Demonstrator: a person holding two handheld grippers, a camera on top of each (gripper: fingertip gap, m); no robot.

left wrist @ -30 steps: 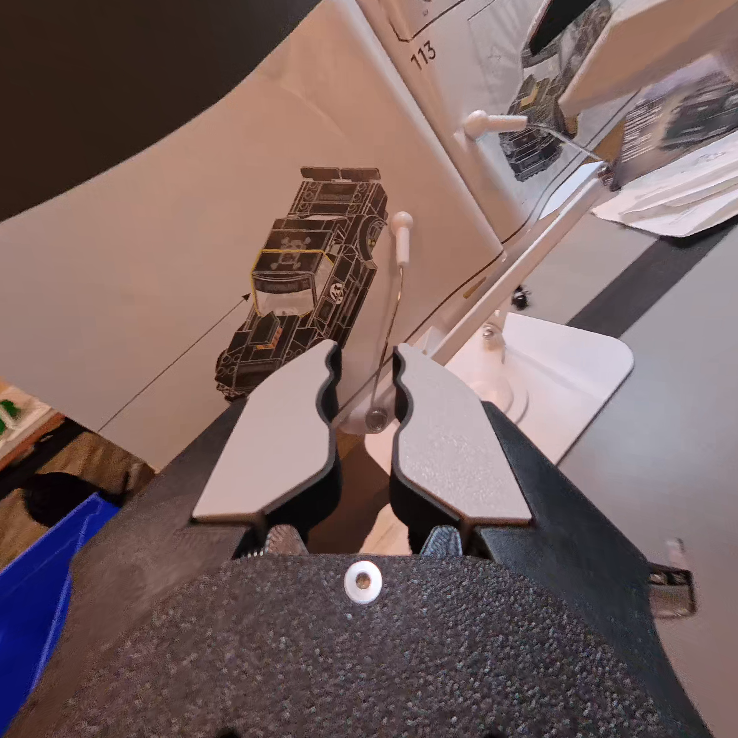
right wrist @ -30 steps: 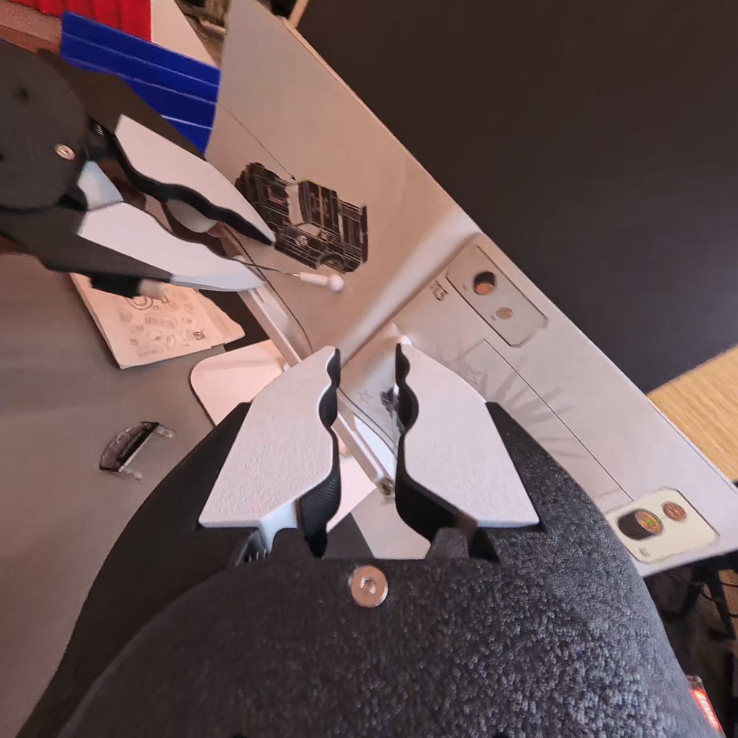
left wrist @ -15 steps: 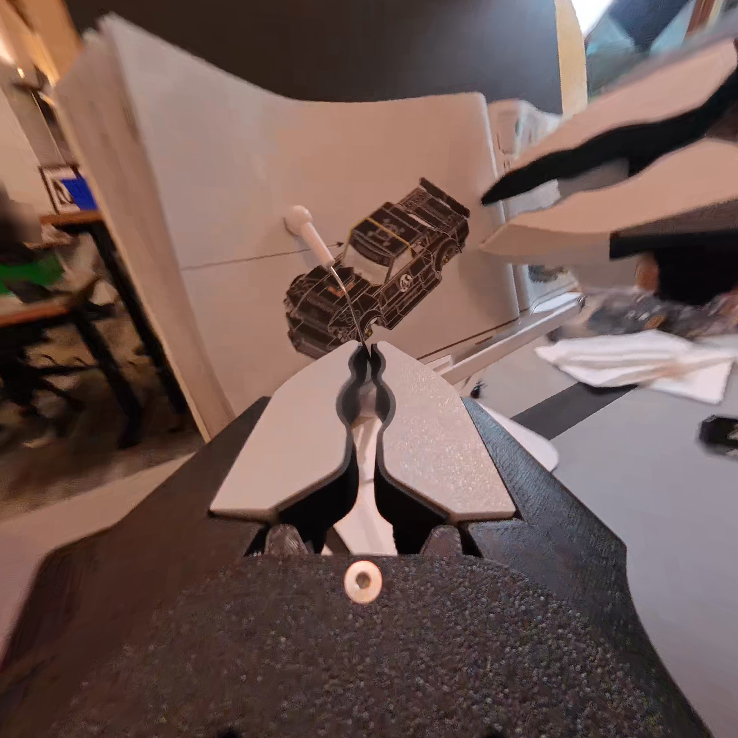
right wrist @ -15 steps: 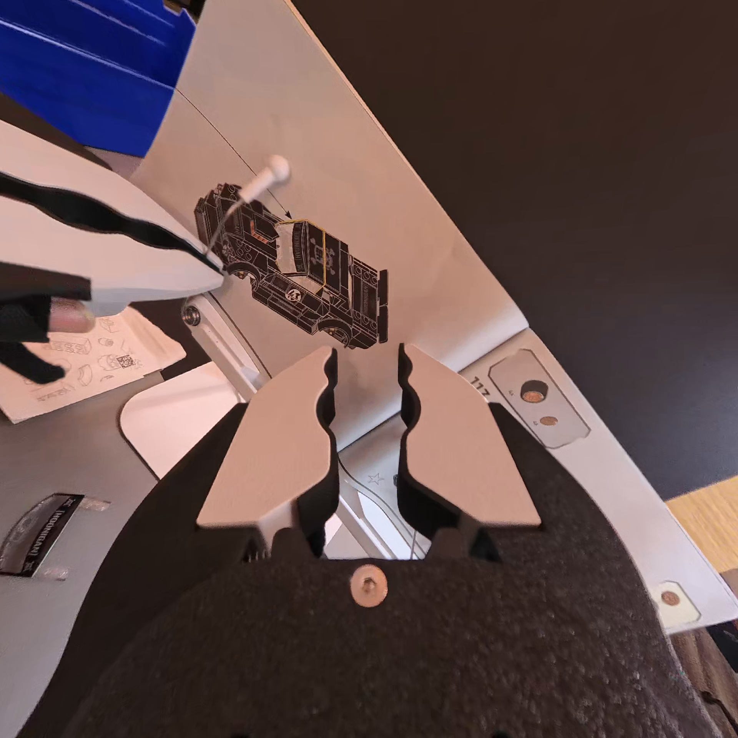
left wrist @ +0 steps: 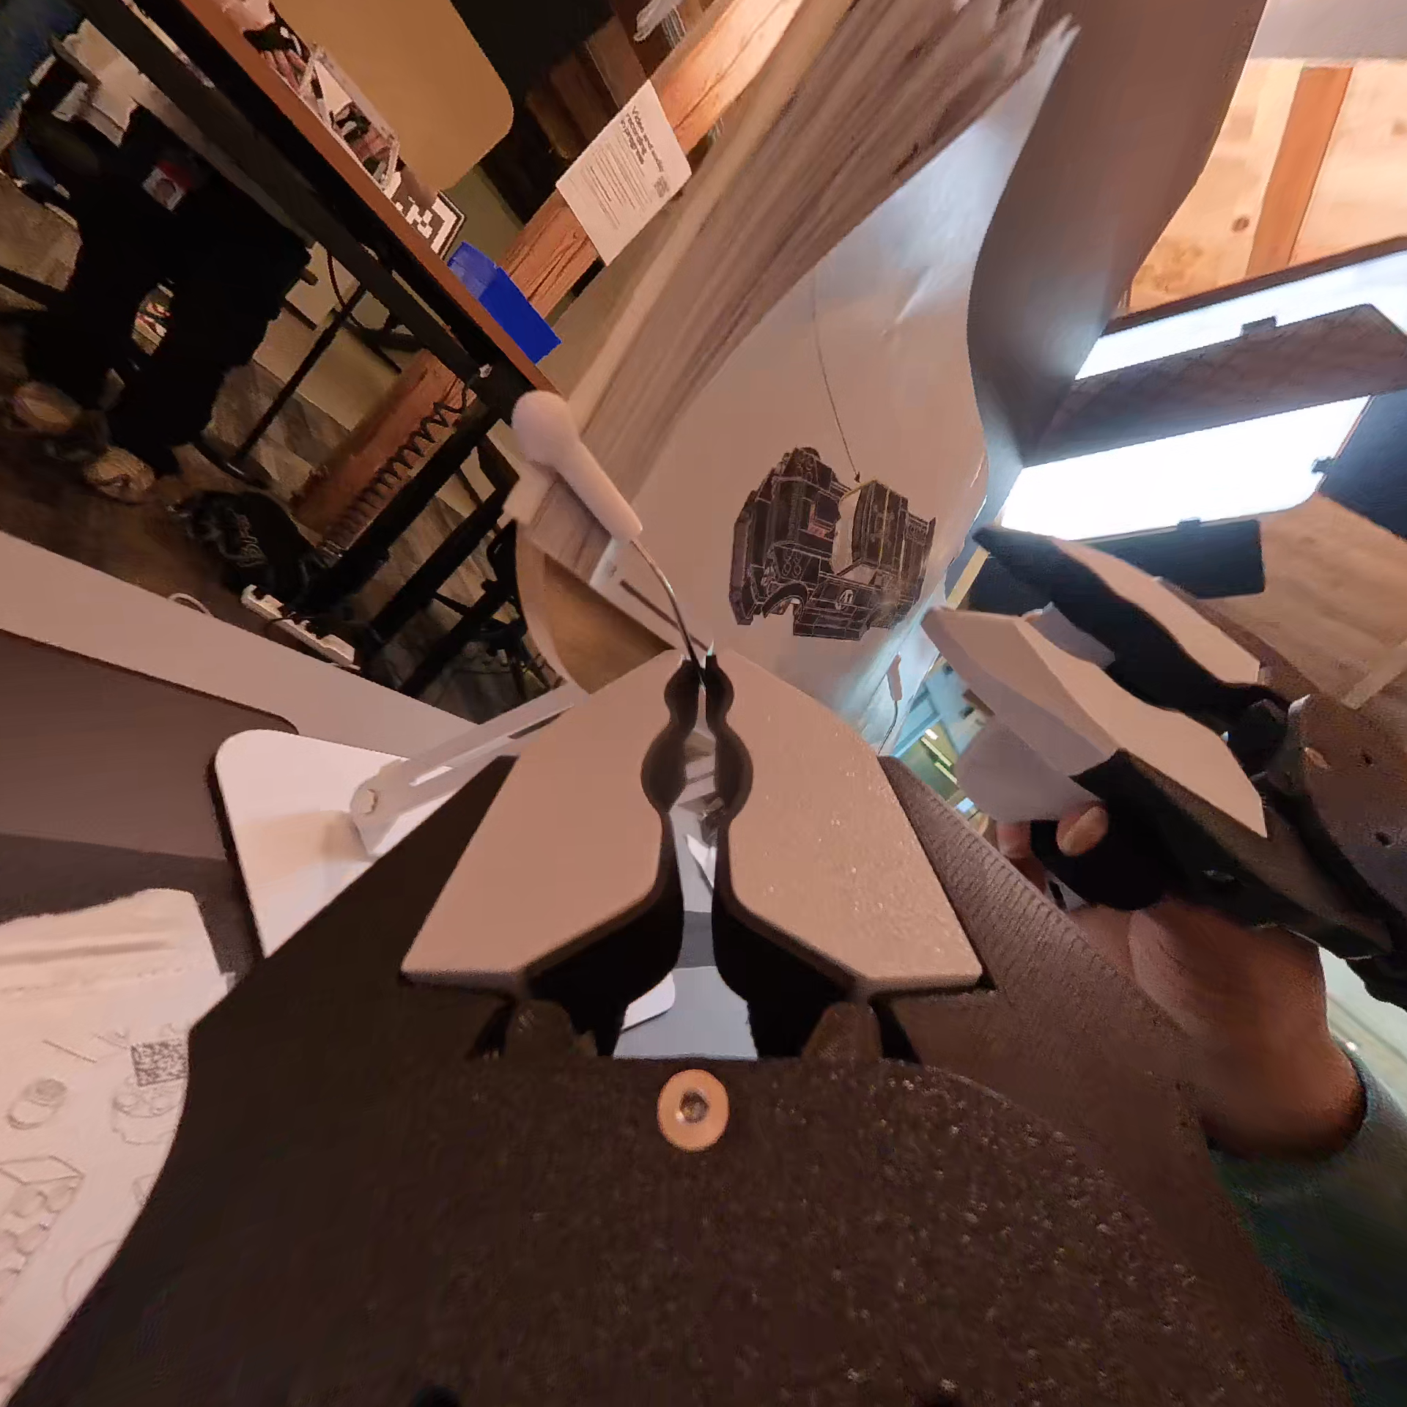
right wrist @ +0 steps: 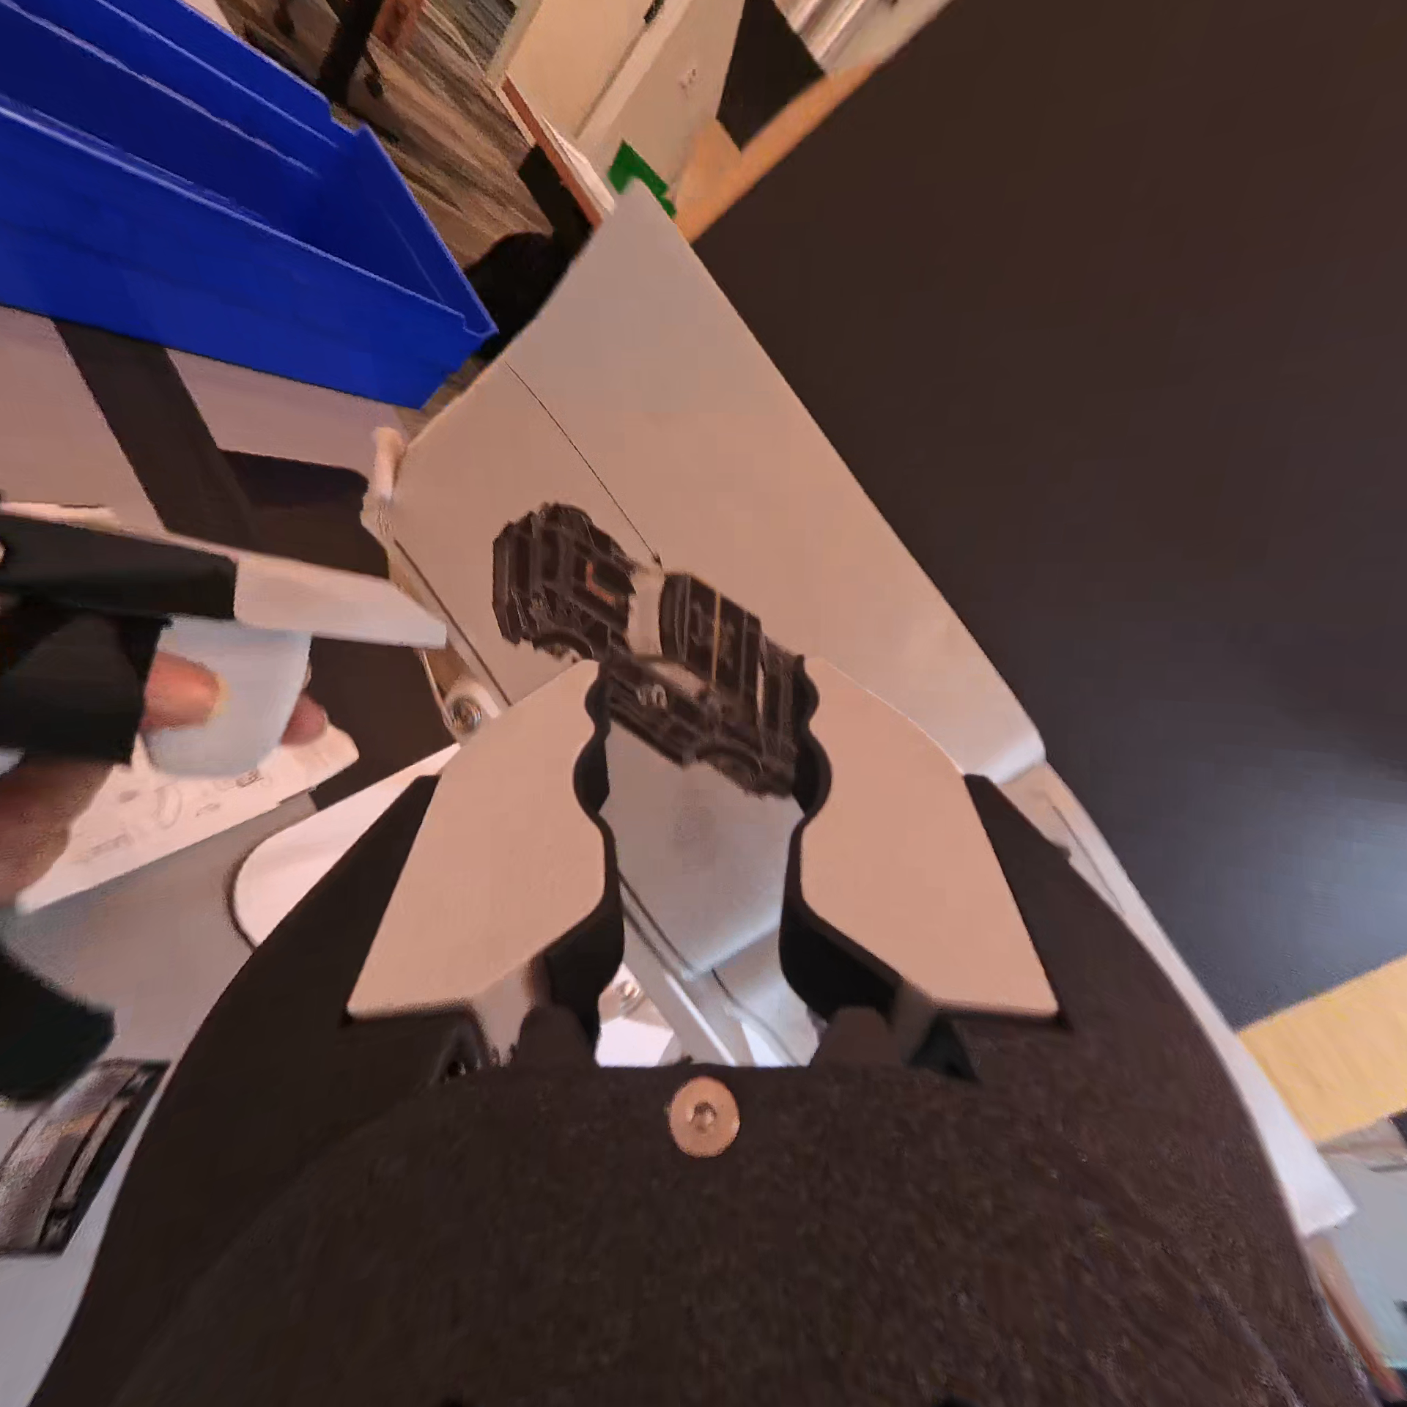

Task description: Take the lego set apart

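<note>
No built lego model shows, only a printed black car on the open instruction booklet [left wrist: 830,563], which leans on a white book stand [left wrist: 297,807]. My left gripper [left wrist: 704,670] is shut on the thin wire of the stand's page holder, whose white tip [left wrist: 567,457] sticks up left of the page. My right gripper [right wrist: 700,677] is open and empty, close in front of the car picture on the booklet page [right wrist: 647,632]. The left gripper [right wrist: 426,624] shows at the left of the right wrist view. The right gripper [left wrist: 1066,685] shows at the right of the left wrist view.
Blue bins [right wrist: 190,228] stand at the back left. A printed paper sheet [left wrist: 76,1028] lies on the grey table beside the stand's base plate [right wrist: 304,860]. A small dark label [right wrist: 61,1157] lies on the table. Another table with black legs [left wrist: 320,198] stands behind.
My left gripper closed on the page-holder wire and swung it off the page towards the left. My right gripper opened wider and moved up in front of the car picture.
</note>
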